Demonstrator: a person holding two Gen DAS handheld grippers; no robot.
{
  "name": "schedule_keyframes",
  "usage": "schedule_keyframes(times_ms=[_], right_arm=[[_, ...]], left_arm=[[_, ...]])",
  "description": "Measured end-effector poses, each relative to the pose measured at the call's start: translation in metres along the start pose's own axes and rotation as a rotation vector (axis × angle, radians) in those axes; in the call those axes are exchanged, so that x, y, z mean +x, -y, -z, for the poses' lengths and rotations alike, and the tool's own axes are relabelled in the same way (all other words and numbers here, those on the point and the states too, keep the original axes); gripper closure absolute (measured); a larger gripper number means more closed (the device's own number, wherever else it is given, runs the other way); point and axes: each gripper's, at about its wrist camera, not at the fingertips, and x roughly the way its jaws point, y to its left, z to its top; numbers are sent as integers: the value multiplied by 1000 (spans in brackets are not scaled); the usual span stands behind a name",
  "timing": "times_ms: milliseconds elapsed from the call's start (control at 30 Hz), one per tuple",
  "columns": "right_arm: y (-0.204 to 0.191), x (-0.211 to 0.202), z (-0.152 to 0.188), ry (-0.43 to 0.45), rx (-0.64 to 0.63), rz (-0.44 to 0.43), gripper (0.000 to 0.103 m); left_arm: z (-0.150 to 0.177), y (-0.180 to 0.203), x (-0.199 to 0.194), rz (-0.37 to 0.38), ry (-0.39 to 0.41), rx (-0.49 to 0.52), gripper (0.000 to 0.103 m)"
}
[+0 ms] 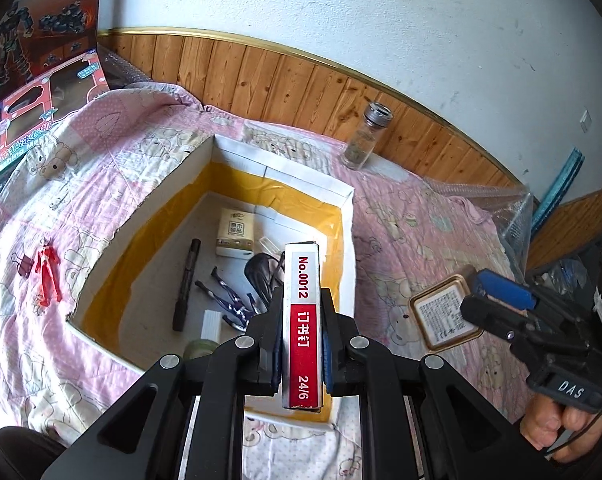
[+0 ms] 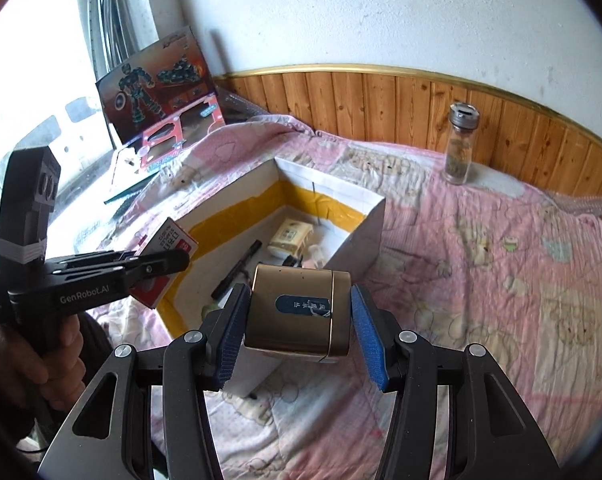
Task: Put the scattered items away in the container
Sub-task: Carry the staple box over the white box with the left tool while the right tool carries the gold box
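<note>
One staple box point(image 1: 302, 320), one gold tin point(image 2: 299, 316), one container point(image 1: 261, 184)

Tape roll point(image 1: 199, 349) half behind left tool point(image 1: 301, 344); toy boxes point(image 1: 41, 40) cropped by frame edge; tin label point(image 2: 303, 306) text illegible

Pink quilted bedspread point(image 2: 481, 264) printed with pale teddy bears; white cardboard box point(image 1: 189, 178) lined with yellow tape; red-and-white staple carton point(image 1: 303, 320); gold metal tin point(image 2: 297, 312) with a dark-blue label.
</note>
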Motion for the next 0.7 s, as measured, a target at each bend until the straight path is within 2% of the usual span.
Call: schedule_keyframes(times_ms=[333,700], right_arm=[[-1,35,-35,-6,-38,-9,49],[5,79,-73,-18,-83,-3,49]], left_arm=[[-39,-25,21,-47,3,26,88],[-83,-42,64,-70,-25,52,88]])
